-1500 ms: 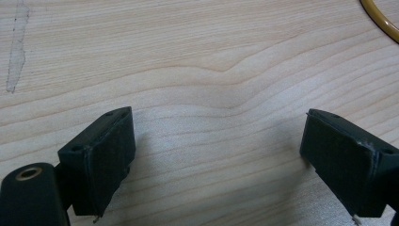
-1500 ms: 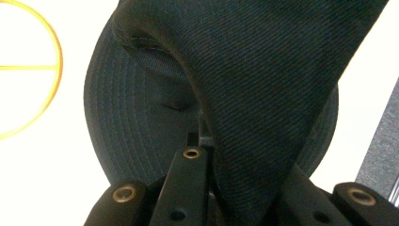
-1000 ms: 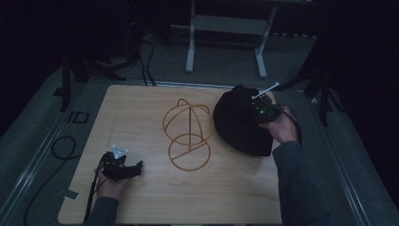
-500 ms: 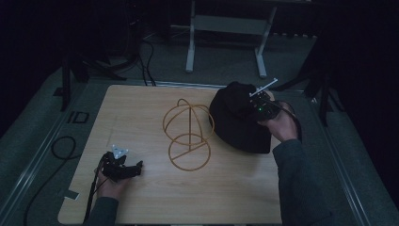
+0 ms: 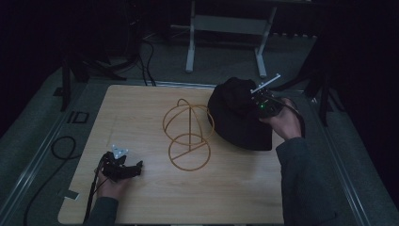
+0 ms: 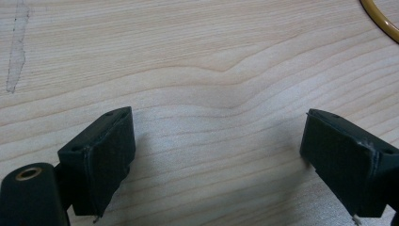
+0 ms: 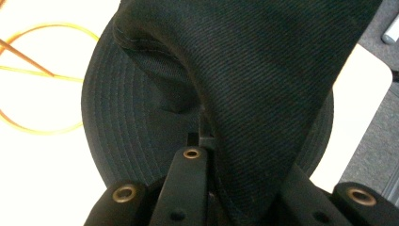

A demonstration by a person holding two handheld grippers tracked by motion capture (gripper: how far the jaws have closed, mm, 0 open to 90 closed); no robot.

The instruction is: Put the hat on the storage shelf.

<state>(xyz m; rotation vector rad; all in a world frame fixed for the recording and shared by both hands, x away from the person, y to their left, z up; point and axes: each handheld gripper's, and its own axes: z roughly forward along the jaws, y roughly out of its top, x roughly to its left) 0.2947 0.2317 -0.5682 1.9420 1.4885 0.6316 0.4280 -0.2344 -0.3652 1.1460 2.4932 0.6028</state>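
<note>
- My right gripper (image 5: 258, 104) pinches the black hat (image 5: 237, 115) by its crown fabric, near the table's (image 5: 141, 106) far right edge — the lifting step.
- Next: carry it onto the wire stand (image 5: 188, 134) at mid-table.
- My left gripper's (image 5: 126, 170) jaws rest spread, empty, near the front left corner.

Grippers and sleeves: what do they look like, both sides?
The left tool is black, with a grey three-cornered plate on top and a black cable trailing off the table's edge. Its jaws carry flat black pads. The right tool is black with a green light and a white rod. Both sleeves are dark grey.
</note>
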